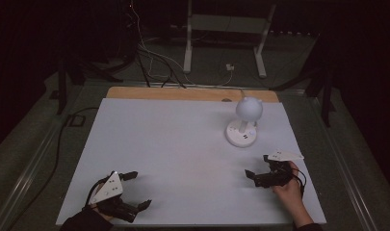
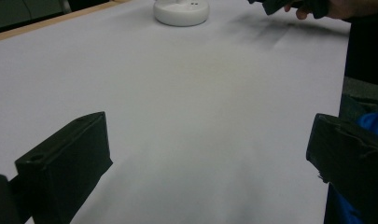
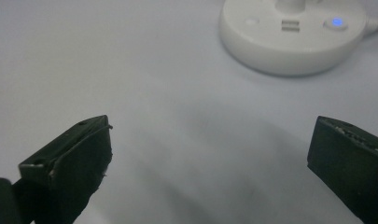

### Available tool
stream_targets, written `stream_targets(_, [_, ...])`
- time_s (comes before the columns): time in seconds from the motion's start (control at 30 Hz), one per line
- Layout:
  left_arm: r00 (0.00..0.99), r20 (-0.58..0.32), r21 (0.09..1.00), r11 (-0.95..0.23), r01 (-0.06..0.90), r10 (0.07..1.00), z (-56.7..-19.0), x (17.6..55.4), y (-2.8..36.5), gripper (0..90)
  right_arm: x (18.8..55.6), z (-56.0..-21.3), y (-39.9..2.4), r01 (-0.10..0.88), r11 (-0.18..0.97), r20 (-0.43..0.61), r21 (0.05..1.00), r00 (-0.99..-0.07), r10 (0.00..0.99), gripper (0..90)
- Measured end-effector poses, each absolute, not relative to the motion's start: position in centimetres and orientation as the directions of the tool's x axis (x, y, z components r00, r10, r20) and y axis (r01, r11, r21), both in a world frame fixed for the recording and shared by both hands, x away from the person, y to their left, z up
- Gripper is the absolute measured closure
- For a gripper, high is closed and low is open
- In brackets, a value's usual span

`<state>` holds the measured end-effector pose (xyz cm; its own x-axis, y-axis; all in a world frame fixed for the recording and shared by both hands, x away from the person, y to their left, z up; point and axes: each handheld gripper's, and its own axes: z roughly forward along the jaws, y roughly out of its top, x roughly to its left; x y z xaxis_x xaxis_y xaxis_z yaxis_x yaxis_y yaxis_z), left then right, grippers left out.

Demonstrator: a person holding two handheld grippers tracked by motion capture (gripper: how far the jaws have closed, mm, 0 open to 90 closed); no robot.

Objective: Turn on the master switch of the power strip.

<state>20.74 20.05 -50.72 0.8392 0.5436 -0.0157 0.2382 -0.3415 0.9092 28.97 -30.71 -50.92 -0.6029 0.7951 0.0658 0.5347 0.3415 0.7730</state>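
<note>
A white lamp with a ball-shaped head (image 1: 249, 109) stands on a round base (image 1: 241, 134) at the right rear of the white table sheet (image 1: 183, 144). My left gripper (image 1: 140, 190) rests near the front left edge, jaws wide apart and empty. My right gripper (image 1: 256, 165) sits at the front right, a short way in front of the lamp base, also open with nothing in it. In the right gripper view the lamp base (image 3: 294, 35) lies just ahead of the open gripper (image 3: 210, 154), with a blue light (image 3: 336, 22) lit on it. The left gripper view shows its open gripper (image 2: 207, 154) over bare sheet, the lamp base (image 2: 181, 10) far off.
A wooden strip (image 1: 192, 93) runs along the table's far edge. Beyond it, cables (image 1: 154, 62) and a white stand's legs (image 1: 188, 53) lie on the dark floor. A cable (image 1: 62, 139) trails past the table's left side.
</note>
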Motion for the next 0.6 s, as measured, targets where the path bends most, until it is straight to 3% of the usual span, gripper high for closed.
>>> stream_targets(0.6, [0.839, -0.01, 0.904, -0.353, 0.24, 0.544, -50.8, 20.7, 19.9, 0.2, 25.2, -52.3, -31.2, 0.571, 0.353, 0.097, 0.741, -0.611, 0.786, 0.0])
